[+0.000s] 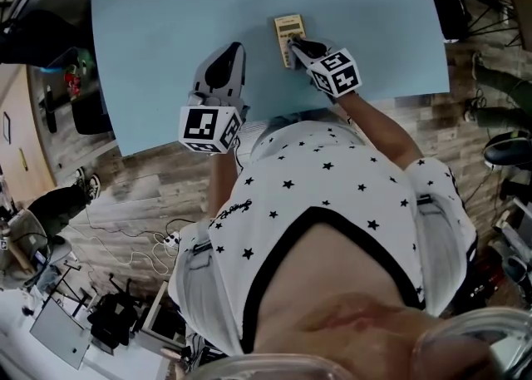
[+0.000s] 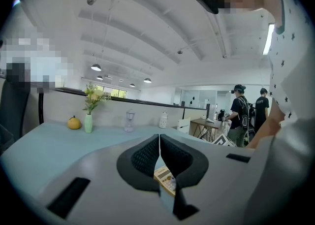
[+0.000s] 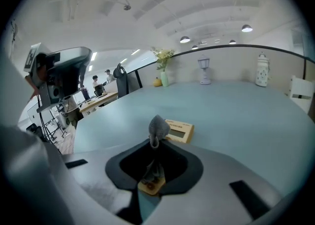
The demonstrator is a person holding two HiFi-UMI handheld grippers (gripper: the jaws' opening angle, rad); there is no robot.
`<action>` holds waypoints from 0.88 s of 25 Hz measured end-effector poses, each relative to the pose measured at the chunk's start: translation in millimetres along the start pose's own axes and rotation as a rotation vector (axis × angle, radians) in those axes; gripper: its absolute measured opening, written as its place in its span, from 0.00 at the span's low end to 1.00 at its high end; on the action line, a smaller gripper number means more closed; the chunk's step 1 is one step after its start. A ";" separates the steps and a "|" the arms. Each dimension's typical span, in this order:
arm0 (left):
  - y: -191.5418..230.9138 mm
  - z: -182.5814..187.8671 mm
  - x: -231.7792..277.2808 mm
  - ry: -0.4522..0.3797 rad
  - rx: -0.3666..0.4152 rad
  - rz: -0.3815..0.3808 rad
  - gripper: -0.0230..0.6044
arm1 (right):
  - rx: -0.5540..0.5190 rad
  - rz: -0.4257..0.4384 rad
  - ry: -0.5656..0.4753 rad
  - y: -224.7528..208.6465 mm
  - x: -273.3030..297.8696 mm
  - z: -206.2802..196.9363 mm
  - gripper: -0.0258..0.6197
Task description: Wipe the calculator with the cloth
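Observation:
A beige calculator lies flat on the light blue table, its display end farthest from me. My right gripper sits over the calculator's near end, shut on a small grey cloth. In the right gripper view the cloth bunches up above the jaws, with the calculator just beyond it and its keys showing under the jaws. My left gripper hovers to the left of the calculator, shut with nothing in it. Below its closed jaws in the left gripper view a corner of the calculator shows.
At the table's far edge stand a vase with flowers, an orange round object, a glass jar and a white jar. People stand by desks at the right. The table's near edge lies close to my body.

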State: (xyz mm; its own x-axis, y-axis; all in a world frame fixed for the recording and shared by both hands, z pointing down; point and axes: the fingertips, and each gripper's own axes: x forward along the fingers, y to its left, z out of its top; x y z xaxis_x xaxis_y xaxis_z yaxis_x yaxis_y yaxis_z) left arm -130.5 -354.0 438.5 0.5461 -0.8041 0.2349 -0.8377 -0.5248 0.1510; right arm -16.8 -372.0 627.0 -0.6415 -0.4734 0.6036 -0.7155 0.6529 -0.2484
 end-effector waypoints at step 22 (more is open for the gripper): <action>-13.9 8.6 23.3 -0.009 0.031 -0.053 0.09 | 0.117 -0.095 -0.082 -46.9 -32.2 8.0 0.12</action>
State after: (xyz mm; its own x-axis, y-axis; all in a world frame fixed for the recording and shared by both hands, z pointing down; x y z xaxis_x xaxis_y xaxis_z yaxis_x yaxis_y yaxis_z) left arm -106.1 -367.9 433.6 0.5896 -0.7776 0.2185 -0.8074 -0.5747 0.1336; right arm 35.1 -392.1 613.2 -0.5864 -0.5798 0.5657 -0.7984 0.5319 -0.2824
